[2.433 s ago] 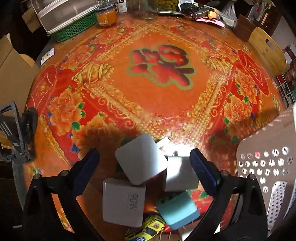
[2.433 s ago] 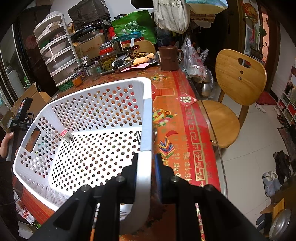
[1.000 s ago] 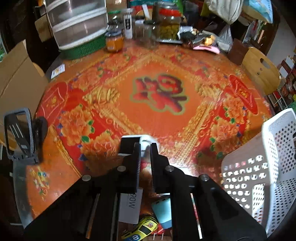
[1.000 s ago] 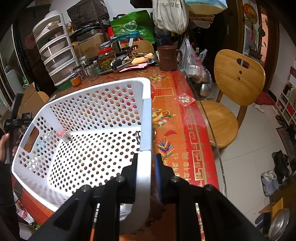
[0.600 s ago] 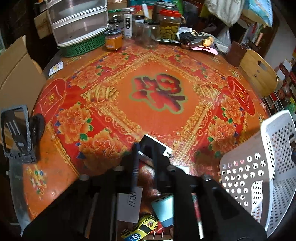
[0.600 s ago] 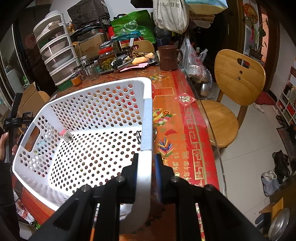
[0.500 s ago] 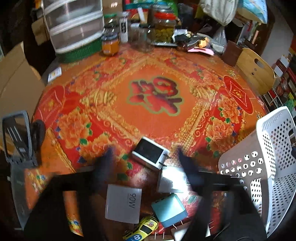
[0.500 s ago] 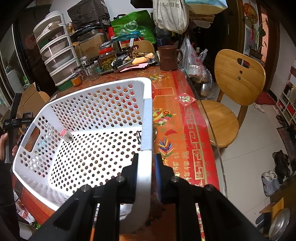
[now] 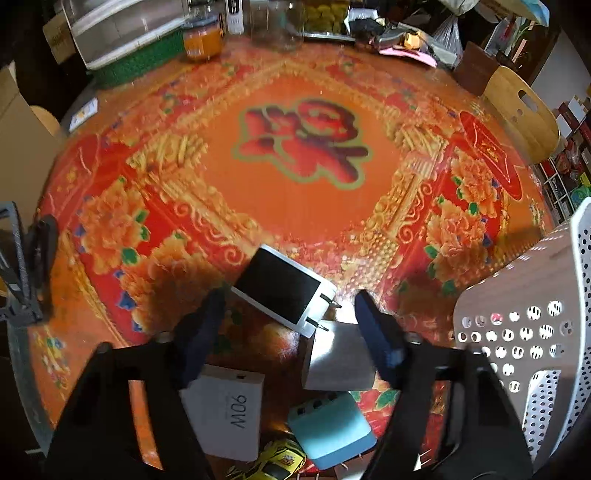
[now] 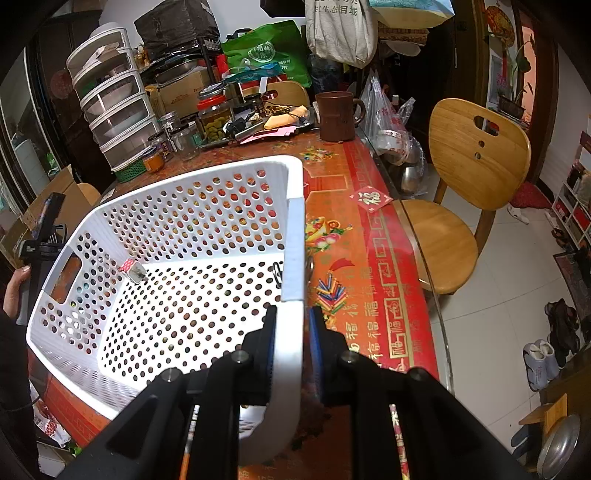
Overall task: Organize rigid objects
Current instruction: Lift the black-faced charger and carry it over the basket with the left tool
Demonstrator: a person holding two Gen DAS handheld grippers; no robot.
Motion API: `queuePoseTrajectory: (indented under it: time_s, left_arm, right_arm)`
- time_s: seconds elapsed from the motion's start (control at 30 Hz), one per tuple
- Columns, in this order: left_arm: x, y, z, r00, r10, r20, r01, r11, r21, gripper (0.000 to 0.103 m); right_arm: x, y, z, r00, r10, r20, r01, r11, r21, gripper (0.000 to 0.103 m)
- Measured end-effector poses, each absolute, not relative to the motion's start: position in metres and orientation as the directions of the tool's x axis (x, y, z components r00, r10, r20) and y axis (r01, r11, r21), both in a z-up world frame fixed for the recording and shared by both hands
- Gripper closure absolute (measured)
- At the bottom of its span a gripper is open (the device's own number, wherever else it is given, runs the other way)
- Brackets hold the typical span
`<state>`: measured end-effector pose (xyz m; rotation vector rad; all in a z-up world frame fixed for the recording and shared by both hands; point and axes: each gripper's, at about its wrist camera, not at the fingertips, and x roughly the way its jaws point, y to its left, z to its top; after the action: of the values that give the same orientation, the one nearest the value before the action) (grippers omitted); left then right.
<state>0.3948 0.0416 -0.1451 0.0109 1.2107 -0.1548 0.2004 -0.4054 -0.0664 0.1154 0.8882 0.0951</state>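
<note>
Right claw [image 10: 291, 343] hiding basket rim [image 10: 293, 236]

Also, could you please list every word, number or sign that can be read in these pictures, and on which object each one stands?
"90W": on the white charger, seen upside down.
"福": on the red diamond sticker on the tablecloth.
"福", repeated in gold: along the tablecloth border.
Large red character at the tablecloth centre: too blurred to read.
Print on the hanging cloth bag and green bag: too small to read surely.

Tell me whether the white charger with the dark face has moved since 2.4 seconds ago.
Yes. The white charger got flipped dark face up and now lies farther up the table, clear of the 90W charger it overlapped.
</note>
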Motion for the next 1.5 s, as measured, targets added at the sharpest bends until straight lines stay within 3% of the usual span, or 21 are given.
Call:
queuePoseTrajectory:
  time_s: [0.07,0.53,0.87,1.2,1.5]
  left_arm:
    - [0.396,0.042,-0.149,0.342,-0.099,-0.935,0.118,0.991,-0.061,0.053]
    - [0.392,0.041,-0.143,0.389,-0.107,-0.915,0.130,0.990,-0.061,0.053]
    - [0.373,0.041,-0.104,0.464,-0.137,-0.875,0.147,0.986,-0.076,0.053]
    - [0.321,-0.028,0.003,0.544,-0.242,-0.803,0.373,0.928,-0.027,0.053]
    - [0.310,-0.135,-0.007,0.398,-0.282,-0.873,0.578,0.816,0.000,0.053]
  right_arm:
    - [0.200,-0.405,-0.066,0.627,0.130,-0.768,-0.034,0.990,0.139,0.089]
    - [0.202,-0.405,-0.065,0.625,0.130,-0.770,-0.034,0.990,0.139,0.089]
    - [0.203,-0.406,-0.066,0.623,0.130,-0.771,-0.035,0.990,0.138,0.089]
    - [0.206,-0.407,-0.069,0.621,0.133,-0.773,-0.036,0.989,0.142,0.089]
    - [0.206,-0.405,-0.070,0.615,0.126,-0.778,-0.036,0.991,0.132,0.089]
